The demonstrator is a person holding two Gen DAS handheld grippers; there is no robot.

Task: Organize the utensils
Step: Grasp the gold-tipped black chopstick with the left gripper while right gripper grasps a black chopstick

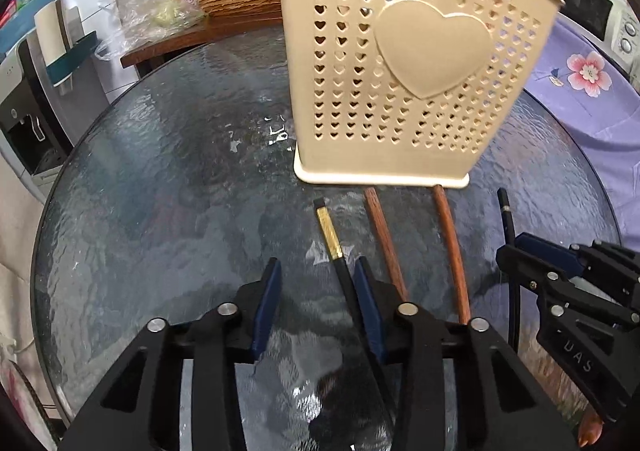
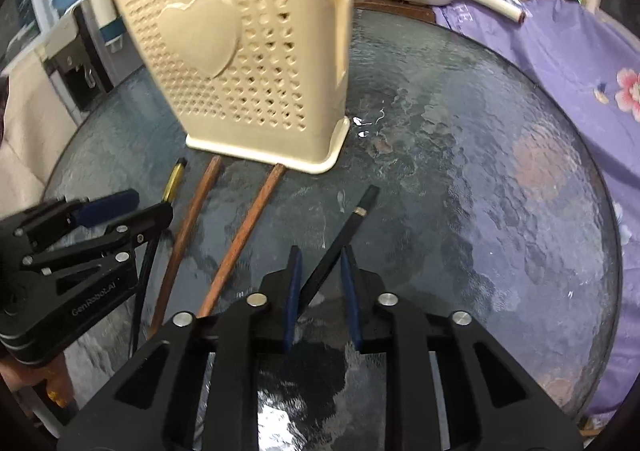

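Left wrist view: we see our left gripper [image 1: 316, 283] spread wide over the glass table [image 1: 160, 179], gripping nothing, with the gold-banded black chopstick [image 1: 329, 229] running in just beside its right-hand finger.
Right wrist view: our right gripper [image 2: 320, 275] is partly open and straddles the plain black chopstick [image 2: 352, 223]; the pads look close to the stick, but we cannot tell whether they touch it yet.
Utensils: four sticks lie flat on the table in front of the cream holder [image 1: 408, 63], the two brown chopsticks [image 1: 384, 235] between the black ones, their far ends close to the holder's base.
Holder: it stands upright (heart-pierced walls, a big raised heart), and the left view shows stick tops poking from its mouth.
Step in hand: we judge it the grasp stage, each gripper lined up on its own black stick, nothing lifted.
Next move: closing squarely on such thin sticks, then raising and tipping them upright to drop into the holder's mouth.
Only in right view: the holder's side handle [image 2: 340, 3] and the left tool from outside.
Only in left view: the holder's label and its contents.
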